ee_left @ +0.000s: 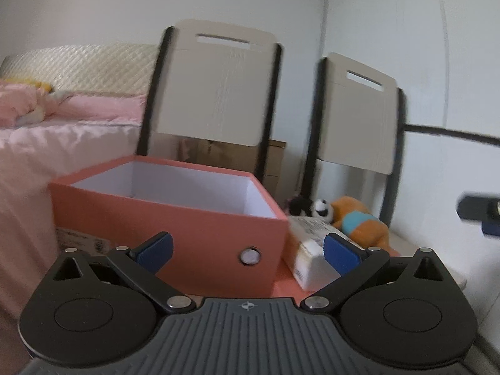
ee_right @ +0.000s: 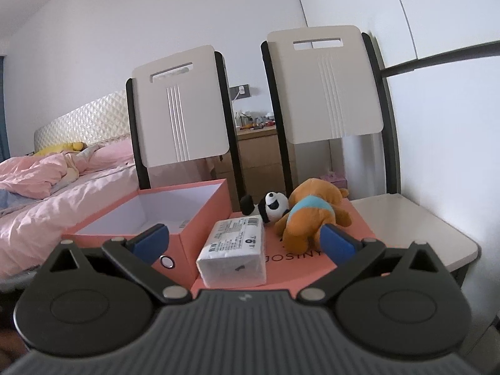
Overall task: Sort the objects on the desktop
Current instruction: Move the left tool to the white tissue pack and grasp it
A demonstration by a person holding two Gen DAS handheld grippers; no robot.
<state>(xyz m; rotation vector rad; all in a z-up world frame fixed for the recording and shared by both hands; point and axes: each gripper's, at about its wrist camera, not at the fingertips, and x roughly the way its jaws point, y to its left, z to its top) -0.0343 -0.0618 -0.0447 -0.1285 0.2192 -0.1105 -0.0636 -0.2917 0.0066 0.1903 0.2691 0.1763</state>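
An open, empty pink box [ee_left: 175,215] [ee_right: 187,218] stands on the desk. To its right lies its pink lid [ee_right: 300,250], carrying a white tissue pack [ee_right: 234,251] [ee_left: 312,250], a small panda plush [ee_right: 270,207] [ee_left: 322,209] and an orange bear plush with a blue shirt [ee_right: 312,215] [ee_left: 359,222]. My left gripper [ee_left: 248,251] is open and empty in front of the box. My right gripper [ee_right: 245,242] is open and empty, with the tissue pack just ahead between its fingers. A part of the right gripper shows at the right edge of the left wrist view [ee_left: 481,212].
Two white folding chairs [ee_right: 184,106] [ee_right: 328,84] stand behind the desk. A bed with pink bedding [ee_right: 62,184] is at the left. The white desk top [ee_right: 422,231] reaches right of the lid to its rounded edge. A wooden dresser [ee_right: 259,156] stands behind.
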